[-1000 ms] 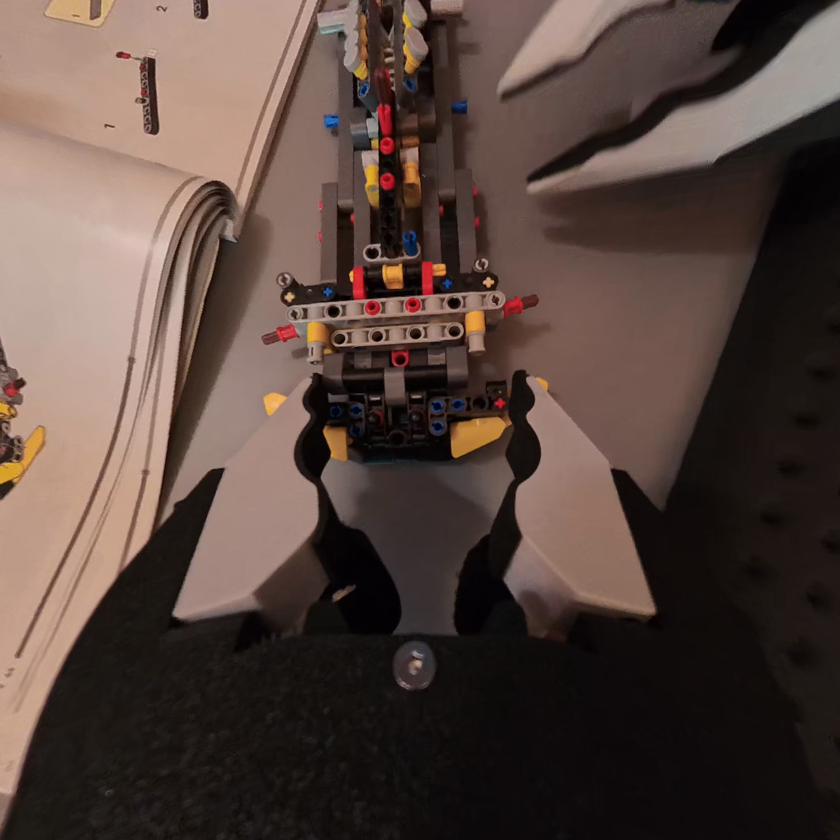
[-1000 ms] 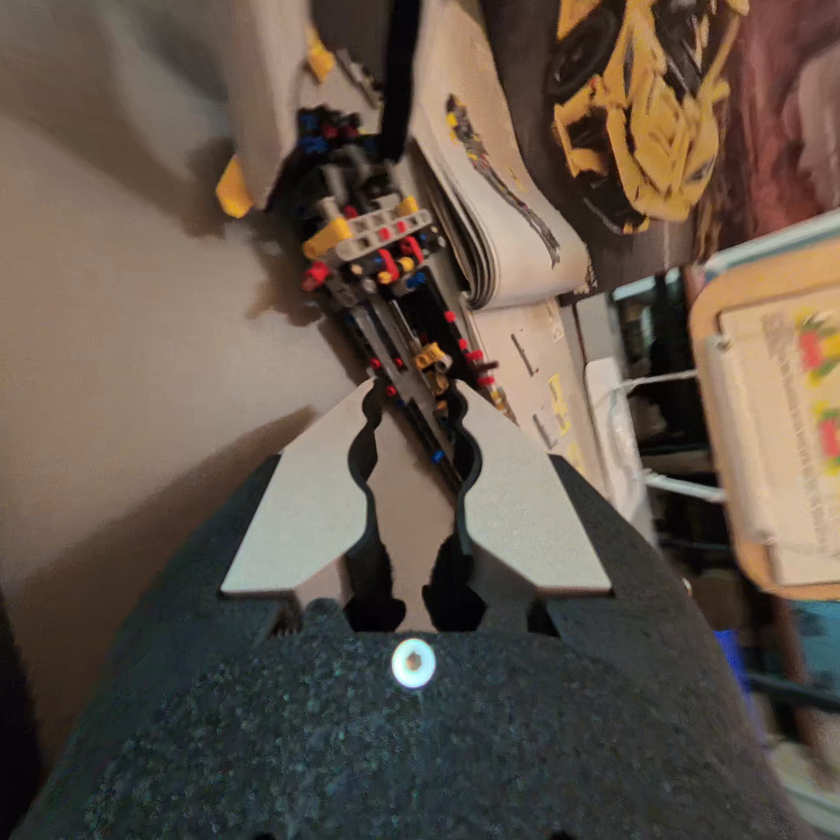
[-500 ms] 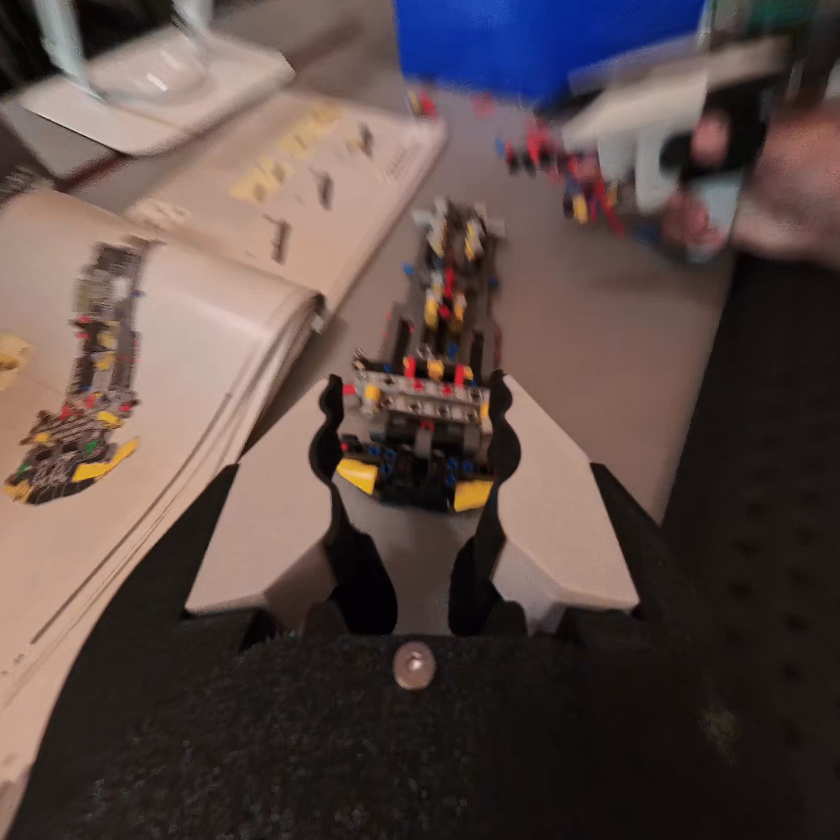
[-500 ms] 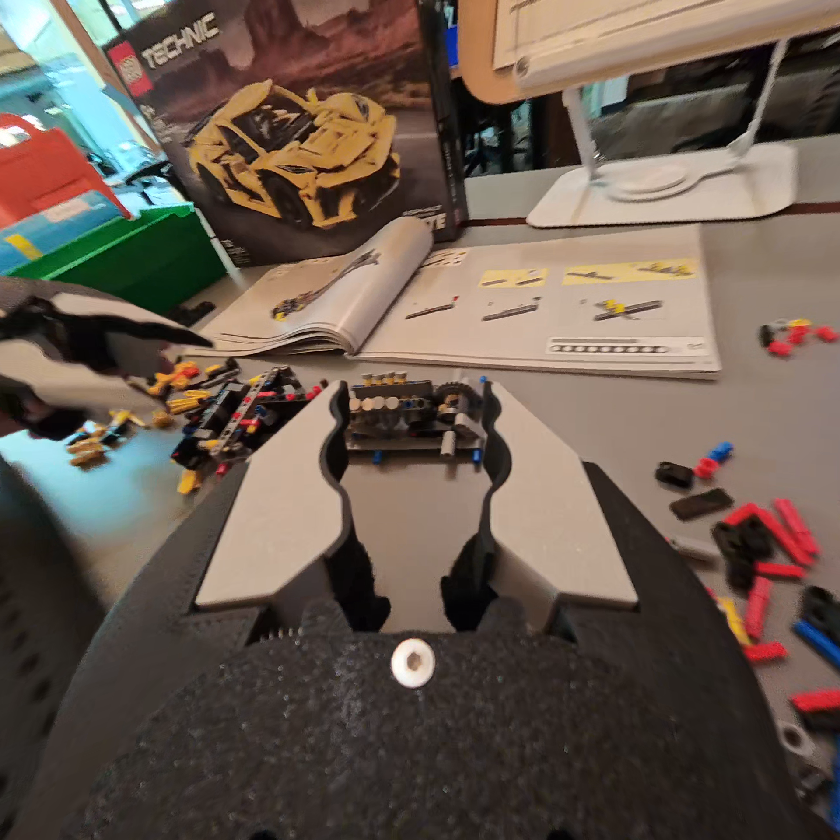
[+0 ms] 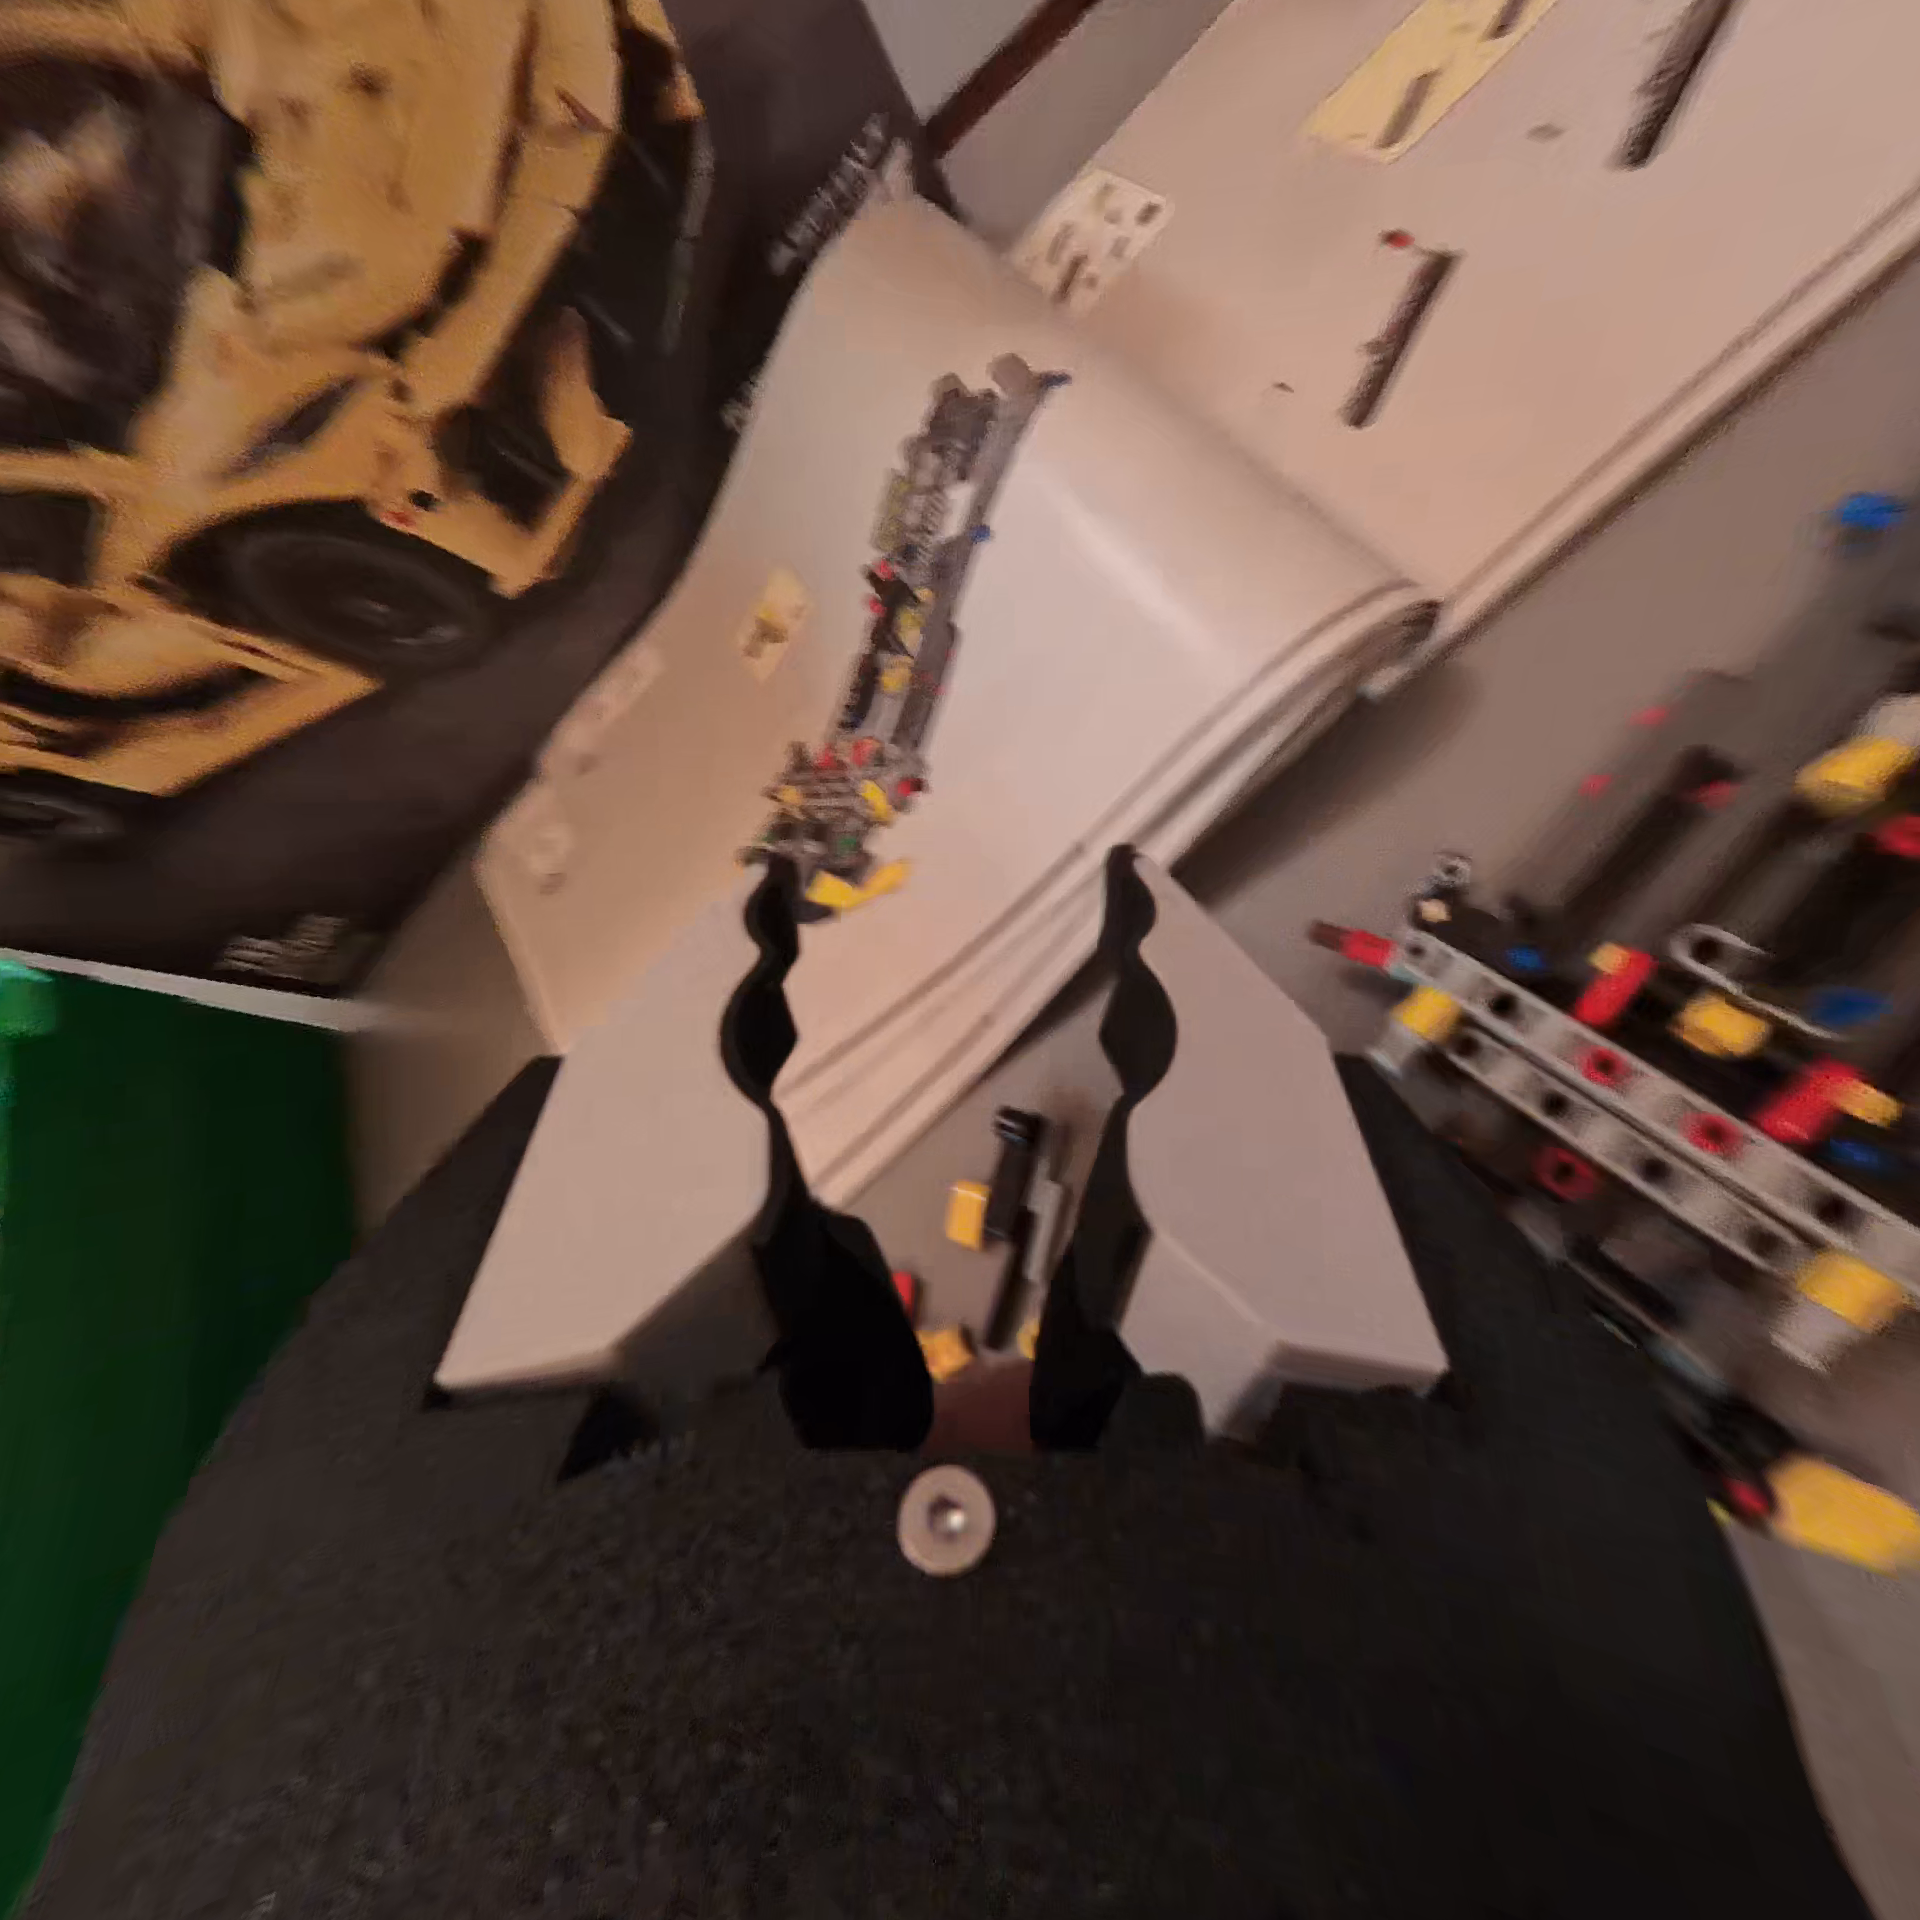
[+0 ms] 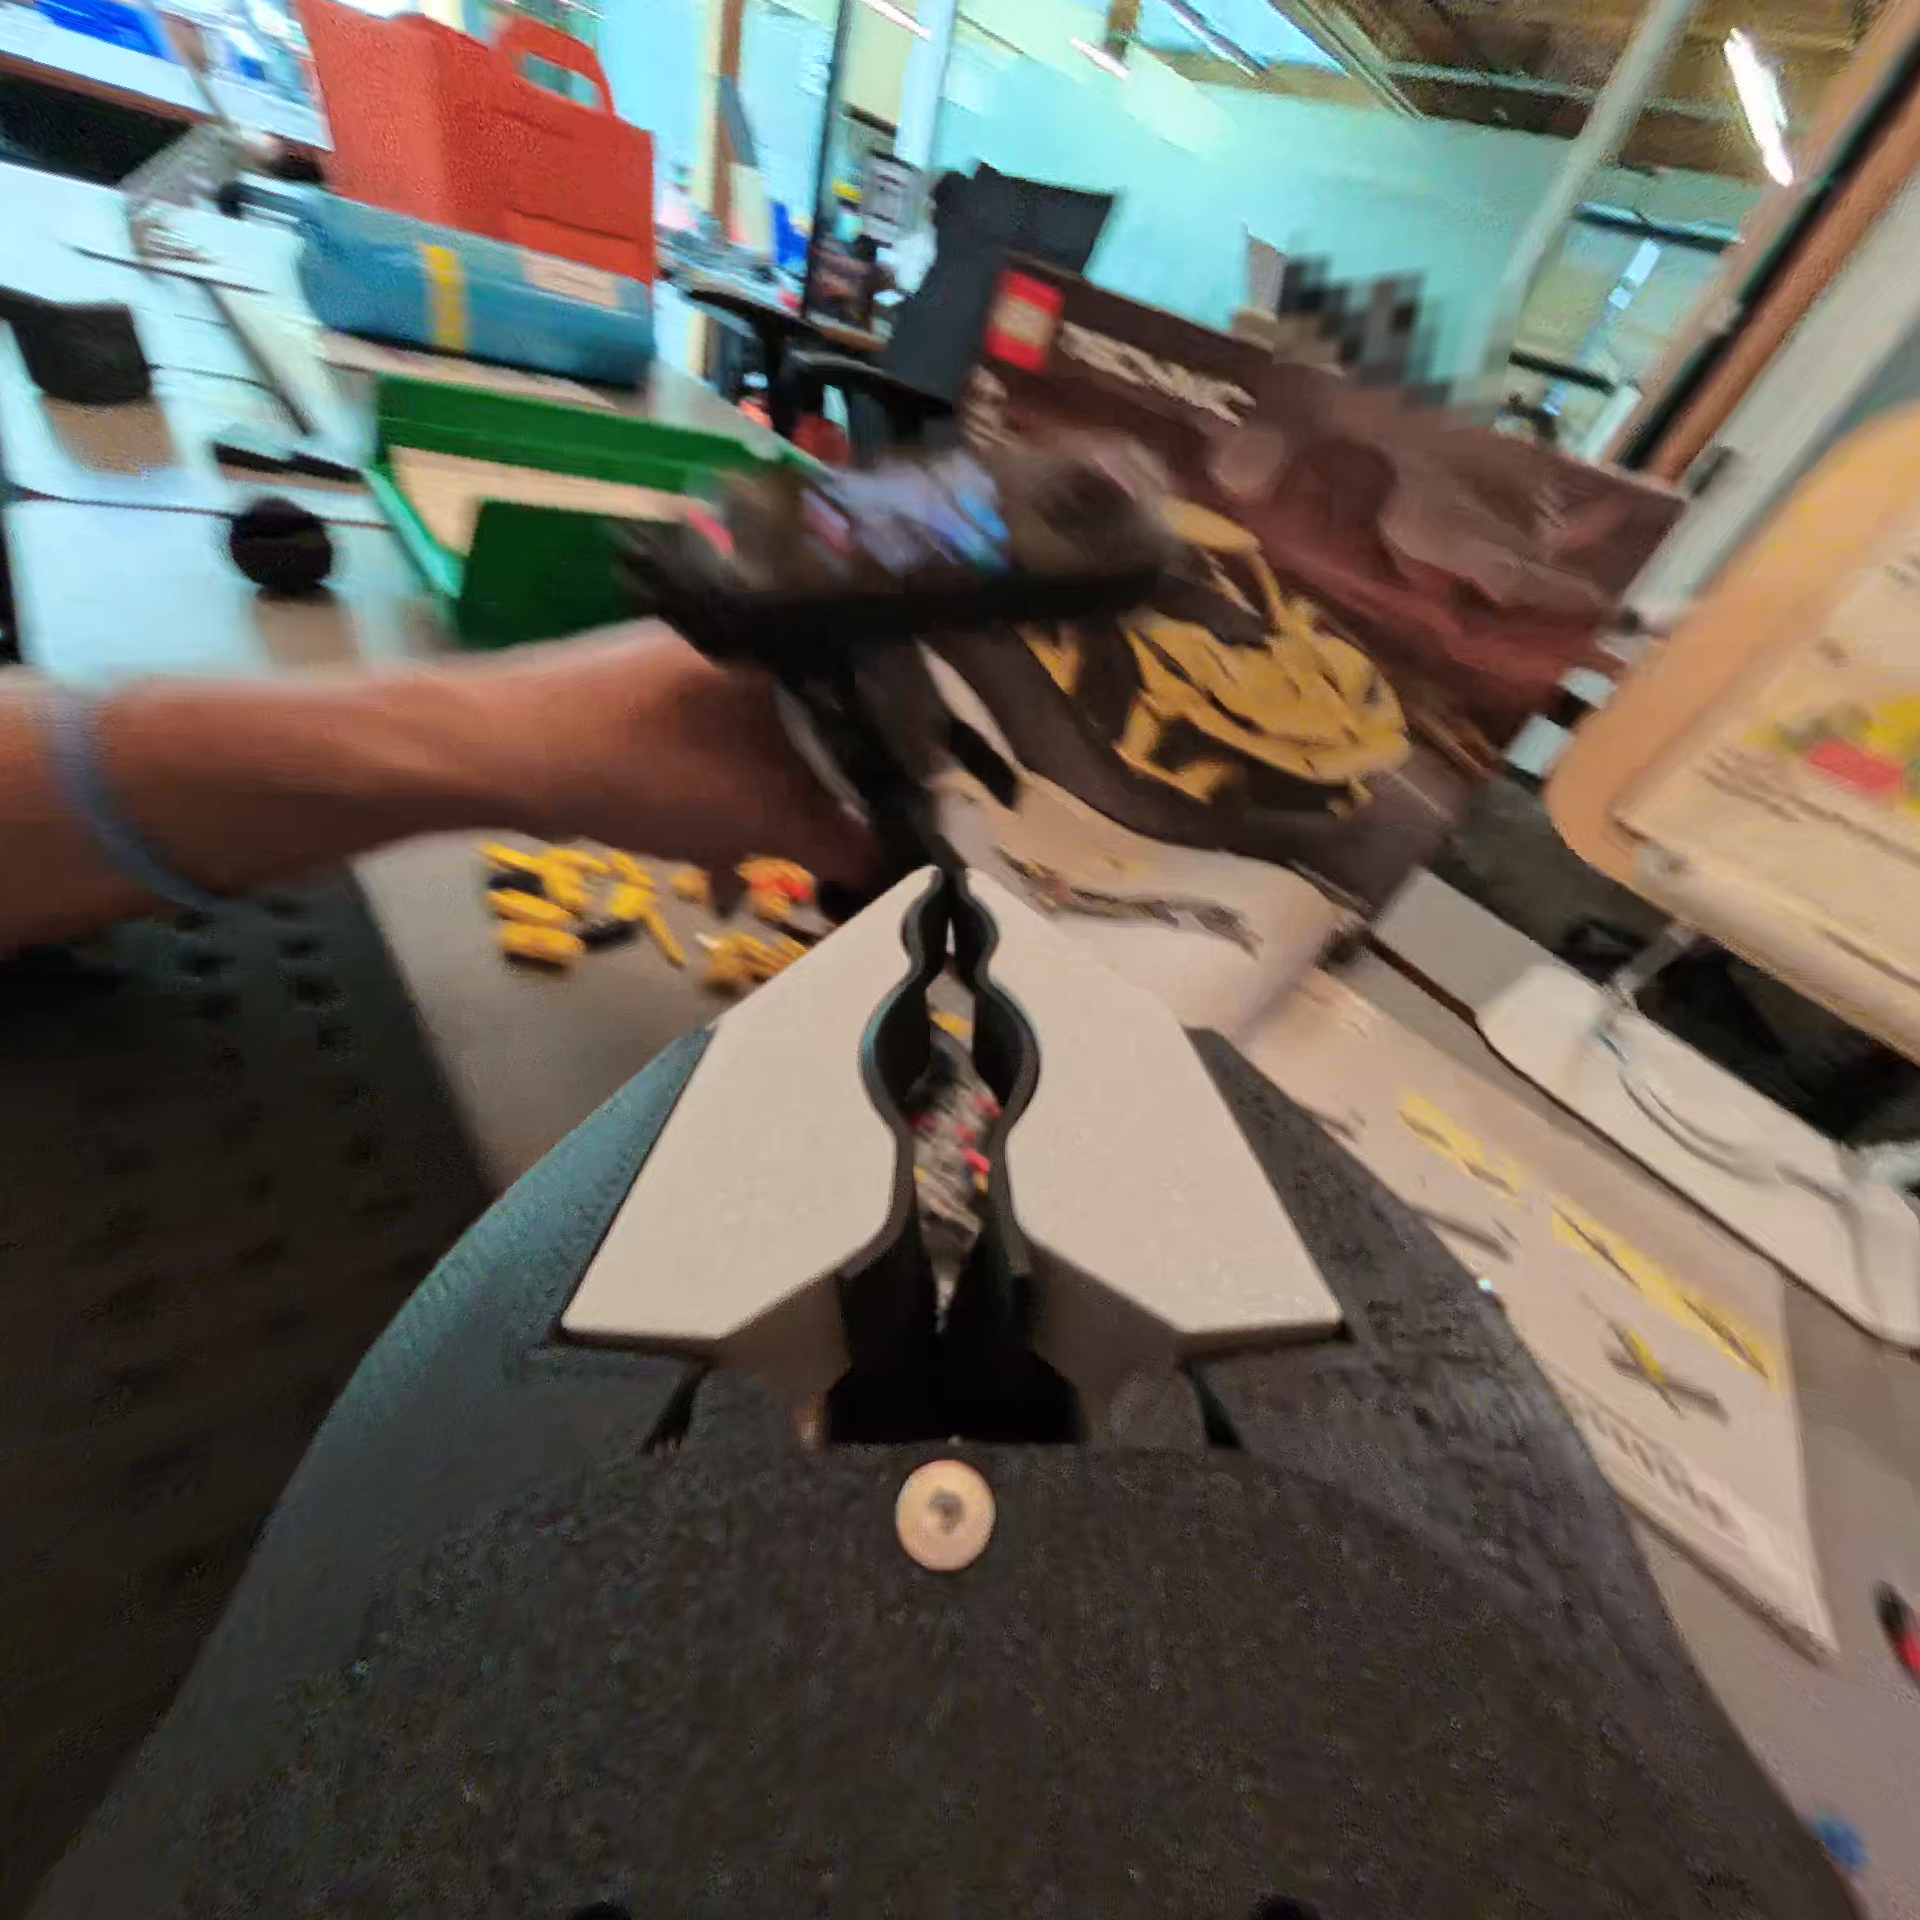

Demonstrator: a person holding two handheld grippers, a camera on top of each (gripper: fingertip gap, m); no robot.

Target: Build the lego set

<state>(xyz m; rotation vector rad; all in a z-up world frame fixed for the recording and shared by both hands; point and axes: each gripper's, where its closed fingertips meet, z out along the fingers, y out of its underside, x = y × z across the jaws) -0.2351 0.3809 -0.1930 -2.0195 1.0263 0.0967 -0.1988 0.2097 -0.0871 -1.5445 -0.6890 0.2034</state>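
Observation:
The view from the left wrist is blurred. My left gripper (image 5: 945, 883) is open and empty, above the open instruction booklet (image 5: 1091, 582). The part-built lego chassis (image 5: 1621, 1070) of grey beams with red, yellow and blue pins lies to its right, outside the jaws. A few small loose pieces (image 5: 987, 1195) lie on the table between the fingers. My right gripper (image 6: 951, 909) is shut with its tips touching, and I see nothing held. A strip of the chassis (image 6: 948, 1138) shows through the gap behind the tips. The left gripper (image 6: 894, 613), held by a hand (image 6: 665, 748), is a blur just beyond.
The set's box with a yellow car (image 5: 291, 416) (image 6: 1247, 665) stands behind the booklet (image 6: 1621, 1320). A green bin (image 5: 156, 1299) (image 6: 551, 509) is at the left. Yellow loose pieces (image 6: 623, 914) lie on the table under the person's arm. A white lamp base (image 6: 1683, 1143) sits at the right. About 20 cm separates my left fingertips from my right.
My left gripper has swung left off the chassis to over the booklet, still open. My right gripper has closed and tilted up, away from the chassis end it framed.

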